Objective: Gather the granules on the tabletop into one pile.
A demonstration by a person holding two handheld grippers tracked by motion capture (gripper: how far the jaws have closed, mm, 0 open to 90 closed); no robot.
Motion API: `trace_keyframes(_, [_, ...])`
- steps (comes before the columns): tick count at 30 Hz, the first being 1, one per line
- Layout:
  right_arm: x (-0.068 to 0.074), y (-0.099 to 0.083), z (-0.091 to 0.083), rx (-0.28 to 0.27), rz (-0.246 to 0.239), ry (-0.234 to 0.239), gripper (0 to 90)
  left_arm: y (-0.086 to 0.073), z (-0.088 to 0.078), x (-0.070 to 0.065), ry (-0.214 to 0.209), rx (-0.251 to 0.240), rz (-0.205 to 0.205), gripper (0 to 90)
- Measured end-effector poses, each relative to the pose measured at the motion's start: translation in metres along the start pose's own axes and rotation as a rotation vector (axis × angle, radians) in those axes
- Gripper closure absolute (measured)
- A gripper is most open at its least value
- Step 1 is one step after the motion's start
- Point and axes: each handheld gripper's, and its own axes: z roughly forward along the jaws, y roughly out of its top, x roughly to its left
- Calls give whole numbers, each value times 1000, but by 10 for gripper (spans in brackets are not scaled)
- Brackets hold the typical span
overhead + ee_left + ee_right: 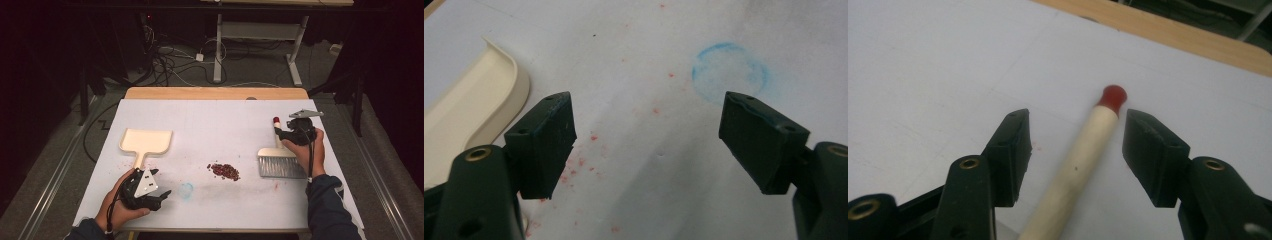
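A cream dustpan (146, 141) lies on the left of the white sheet, its handle toward me; its rim (469, 107) shows in the left gripper view. My left gripper (161, 196) rests just below it, open with nothing between the jaws (649, 120). At the right lies a hand brush (280, 162) with grey bristles and a cream handle (1083, 150) ending in a red tip (1112, 95). My right gripper (287, 134) sits over that handle, jaws open on either side of it (1075, 125), pads apart from the wood. A small pile of red crumbs (224, 171) lies mid-table.
A faint blue ring (730, 72) is drawn on the sheet near the left gripper, with red specks scattered around. The table's wooden far edge (215, 93) borders the sheet. Beyond it are cables and another table's legs on the floor.
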Motion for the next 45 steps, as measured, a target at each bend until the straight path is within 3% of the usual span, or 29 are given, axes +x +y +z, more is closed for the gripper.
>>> trace_keyframes(7, [9,5,-14,-71,-28,0,361,0,-2,0,8,-4,2,217])
trace_keyframes(12, [14,9,-32,-160,-34,14,311,0,-3,0,13,-8,2,217])
trace_keyframes(17, [21,11,-46,-218,-12,2,225,1,-4,0,18,-10,4,217])
trace_keyframes(24, [30,11,-68,-288,-36,37,215,0,-5,0,16,-10,-4,217])
trace_keyframes(30, [39,8,-83,-317,-65,63,224,1,-5,0,17,-8,-3,216])
trace_keyframes(40, [59,-6,-99,-326,-152,39,227,0,-5,-1,19,-9,-2,216])
trace_keyframes(45, [63,-16,-107,-341,-169,58,226,0,-5,0,20,-11,-5,215])
